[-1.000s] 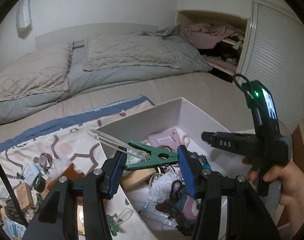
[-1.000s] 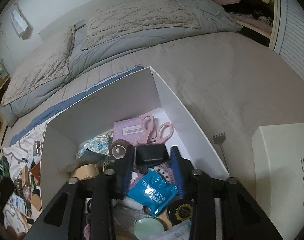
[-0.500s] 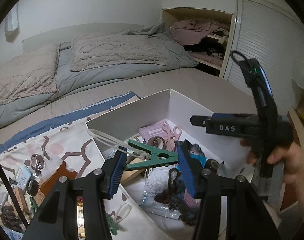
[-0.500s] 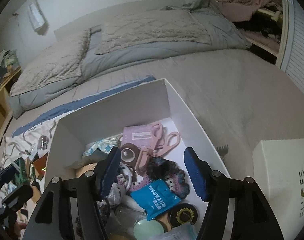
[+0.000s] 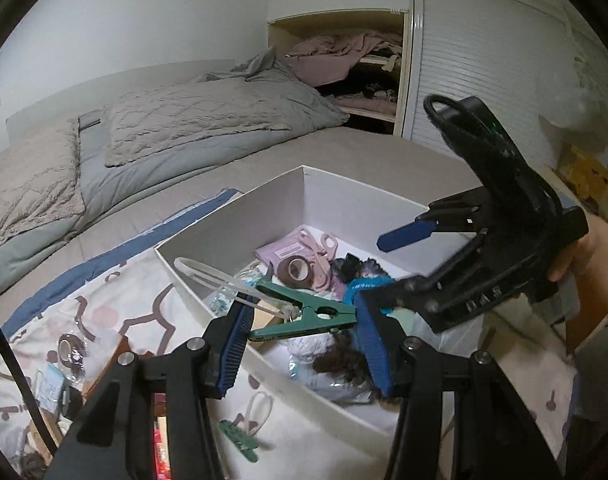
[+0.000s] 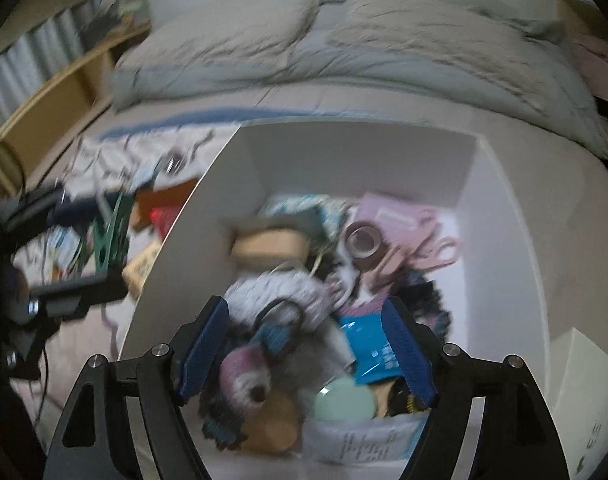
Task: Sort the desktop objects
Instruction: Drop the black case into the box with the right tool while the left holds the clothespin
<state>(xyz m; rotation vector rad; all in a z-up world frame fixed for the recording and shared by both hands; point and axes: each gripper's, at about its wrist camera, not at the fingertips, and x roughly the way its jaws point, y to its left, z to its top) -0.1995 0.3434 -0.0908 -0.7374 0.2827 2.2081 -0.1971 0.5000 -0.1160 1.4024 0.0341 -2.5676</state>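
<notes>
My left gripper (image 5: 302, 326) is shut on a green clothes peg (image 5: 304, 314) with a clear plastic loop, held above the near edge of the white box (image 5: 232, 216). The box holds several items: a brown tape roll (image 5: 296, 270), pink scissors (image 5: 324, 246), a blue packet (image 6: 374, 346). My right gripper (image 6: 306, 350) is open and empty, hovering over the box; it also shows in the left wrist view (image 5: 480, 264). The right wrist view is blurred.
A patterned cloth (image 5: 64, 332) left of the box carries small loose items, among them another tape roll (image 5: 70, 348) and a second green peg (image 5: 240, 438). A bed with grey pillows (image 5: 184, 128) lies behind. A white shoebox lid (image 6: 584, 392) sits at the right.
The right gripper let go of a dark item into the box, opened, and swung left over the box. The left gripper kept hold of the green peg and turned right.
</notes>
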